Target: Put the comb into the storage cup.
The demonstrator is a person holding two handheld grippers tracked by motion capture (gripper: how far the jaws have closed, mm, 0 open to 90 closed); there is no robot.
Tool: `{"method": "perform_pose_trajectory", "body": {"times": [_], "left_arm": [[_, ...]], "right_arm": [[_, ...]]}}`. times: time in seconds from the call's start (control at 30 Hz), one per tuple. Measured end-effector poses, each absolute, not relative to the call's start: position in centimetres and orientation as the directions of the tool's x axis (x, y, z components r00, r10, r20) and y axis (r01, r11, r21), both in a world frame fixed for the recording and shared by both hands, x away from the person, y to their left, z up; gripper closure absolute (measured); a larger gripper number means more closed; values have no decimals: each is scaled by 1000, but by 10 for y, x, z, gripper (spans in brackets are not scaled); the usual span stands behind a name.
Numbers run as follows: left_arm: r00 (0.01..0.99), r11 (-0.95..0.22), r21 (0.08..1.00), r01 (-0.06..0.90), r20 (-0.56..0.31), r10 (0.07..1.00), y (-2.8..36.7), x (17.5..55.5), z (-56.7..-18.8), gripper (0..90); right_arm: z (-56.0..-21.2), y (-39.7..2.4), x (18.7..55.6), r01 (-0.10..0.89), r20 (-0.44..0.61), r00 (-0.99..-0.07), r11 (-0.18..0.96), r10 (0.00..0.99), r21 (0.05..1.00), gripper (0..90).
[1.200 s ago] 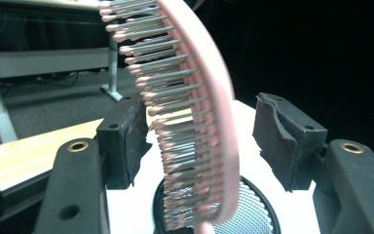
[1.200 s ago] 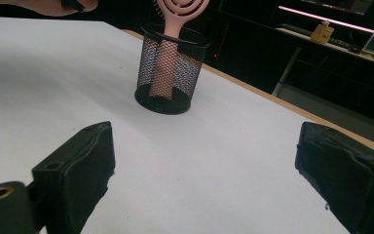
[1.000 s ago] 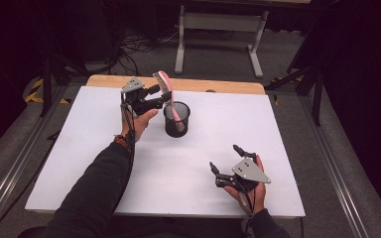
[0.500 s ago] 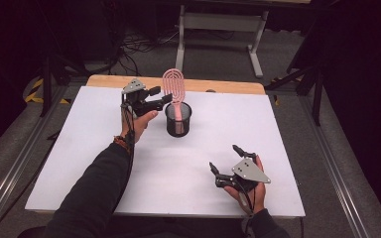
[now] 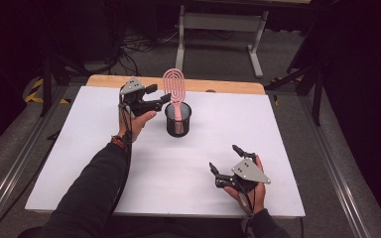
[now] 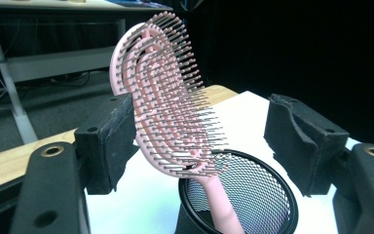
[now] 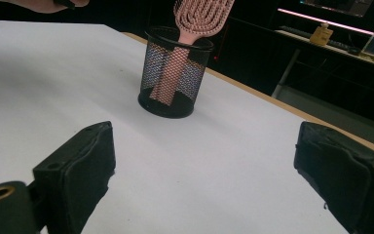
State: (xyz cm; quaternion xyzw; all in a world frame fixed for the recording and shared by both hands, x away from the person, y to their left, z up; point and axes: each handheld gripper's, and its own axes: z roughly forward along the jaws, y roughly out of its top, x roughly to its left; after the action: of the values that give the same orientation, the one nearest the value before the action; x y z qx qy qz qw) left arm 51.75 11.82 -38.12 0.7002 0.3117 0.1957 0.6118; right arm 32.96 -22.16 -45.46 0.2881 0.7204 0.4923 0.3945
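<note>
A pink hairbrush (image 5: pixel 174 87) stands handle-down in a black mesh cup (image 5: pixel 178 121) at the far middle of the white table (image 5: pixel 79 148). My left gripper (image 5: pixel 159 95) is open just left of the brush head. In the left gripper view the brush (image 6: pixel 168 102) rises between the spread jaws, close to the left pad (image 6: pixel 108 141), with its handle in the cup (image 6: pixel 258 195). My right gripper (image 5: pixel 223 157) is open near the front right of the table. Its view looks across the table at the cup (image 7: pixel 175 73) and brush (image 7: pixel 202 14), well away from the right gripper (image 7: pixel 209 165).
A wooden strip (image 5: pixel 228 87) runs along the table's far edge. Beyond it stand a grey metal stand (image 5: pixel 218 22) and cables on the floor. Metal rails (image 5: pixel 327 163) flank the table. A dark shelf with bottles (image 7: pixel 350 39) appears in the right gripper view.
The brush has swung from a tilt in my left gripper to standing upright in the cup, and the left jaws have opened. My right gripper has not moved.
</note>
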Motion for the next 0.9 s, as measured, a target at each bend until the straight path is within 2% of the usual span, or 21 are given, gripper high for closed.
{"method": "perform_pose_trajectory", "body": {"times": [0.9], "left_arm": [[733,-207,974,89,77,676,122,499,-369,166]], "right_arm": [[-454,-221,329,22,-291,-523,354,801,935,85]]}}
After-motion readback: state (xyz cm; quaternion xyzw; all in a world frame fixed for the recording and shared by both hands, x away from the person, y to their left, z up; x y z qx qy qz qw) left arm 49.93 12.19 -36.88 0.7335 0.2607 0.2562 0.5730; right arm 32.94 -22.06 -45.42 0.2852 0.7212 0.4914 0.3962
